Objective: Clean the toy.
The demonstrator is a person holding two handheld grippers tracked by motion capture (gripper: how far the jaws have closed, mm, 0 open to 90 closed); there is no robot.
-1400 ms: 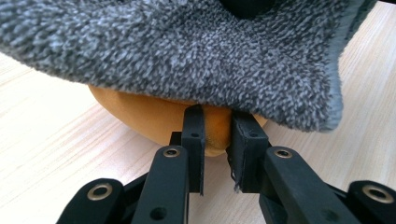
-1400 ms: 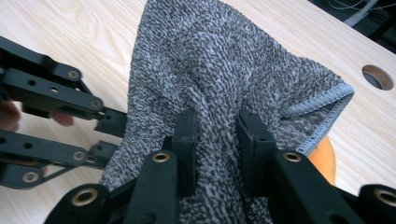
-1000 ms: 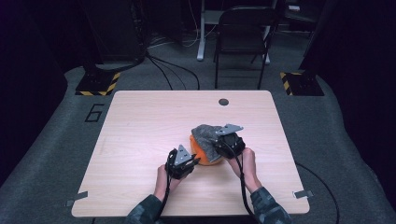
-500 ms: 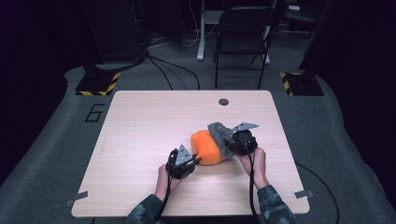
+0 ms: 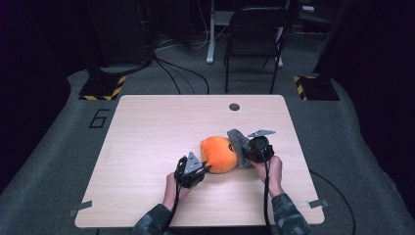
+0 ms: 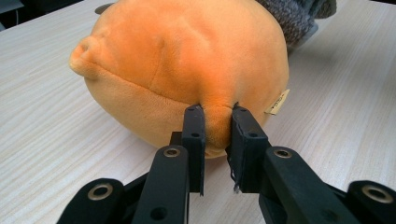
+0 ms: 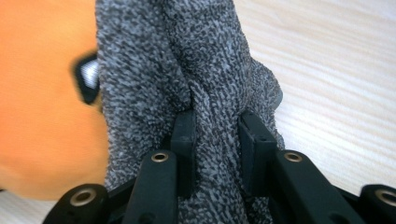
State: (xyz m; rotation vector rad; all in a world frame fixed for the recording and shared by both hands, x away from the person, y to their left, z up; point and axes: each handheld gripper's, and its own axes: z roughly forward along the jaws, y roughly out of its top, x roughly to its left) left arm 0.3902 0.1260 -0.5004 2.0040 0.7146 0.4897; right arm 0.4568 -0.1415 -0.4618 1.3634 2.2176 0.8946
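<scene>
High view: the grey knitted sock [image 5: 238,140] has slid rightward off the round orange plush toy [image 5: 218,154]; right gripper [image 5: 247,149] clamps the sock, left gripper [image 5: 205,168] pinches the toy's near side, so removal looks nearly done.

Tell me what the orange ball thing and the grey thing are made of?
The orange toy looks like soft plush: short velvety fuzz, stitched seams, and a fold of it bunches between the left gripper fingers. The grey cloth looks knitted or terry-like: speckled, nubbly loops, creasing where the right gripper pinches it. The table looks like pale wood-grain laminate.
</scene>
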